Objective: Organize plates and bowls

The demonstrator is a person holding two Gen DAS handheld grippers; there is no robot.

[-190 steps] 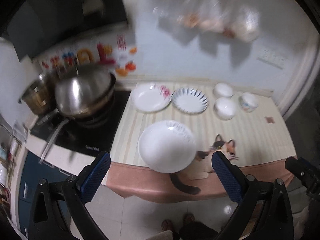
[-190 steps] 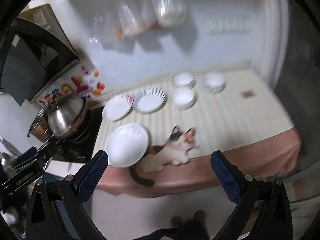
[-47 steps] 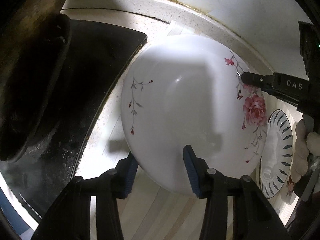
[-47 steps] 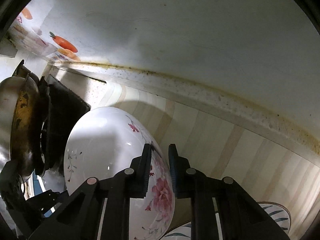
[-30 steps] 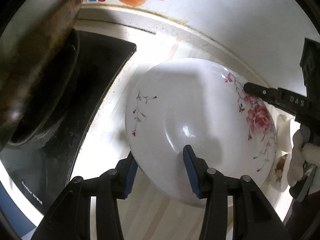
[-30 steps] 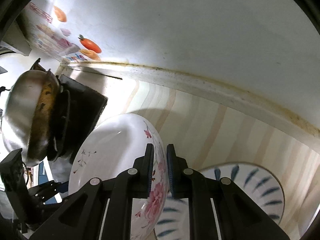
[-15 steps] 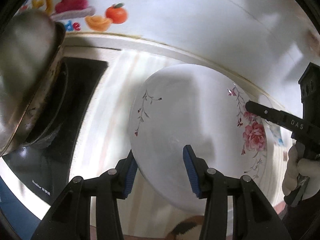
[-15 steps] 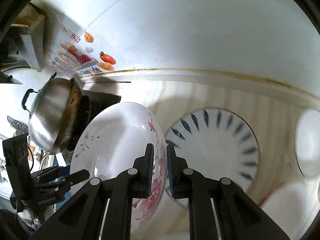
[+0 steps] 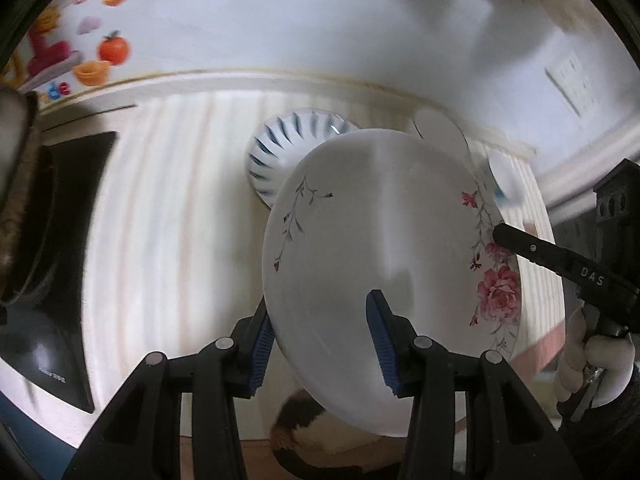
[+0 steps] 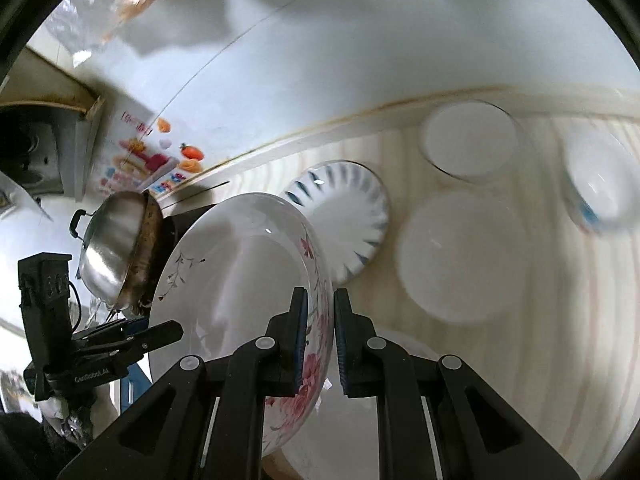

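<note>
Rose plate (image 9: 384, 256): aloft and tilted over the near counter, rim clamped by both the left gripper (image 9: 324, 340) and right gripper (image 10: 320, 336); striped plate (image 10: 344, 216) and bowls (image 10: 464, 256) lie unstacked at the far wall, so sorting seems barely begun.

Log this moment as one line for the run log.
floral plate: lifted, tilted | left hand-held gripper: shut on rim | right hand-held gripper: shut on rim | blue-striped plate: on counter

Flowered plate (image 9: 380, 240) hides half the blue-striped plate (image 9: 288, 148).
</note>
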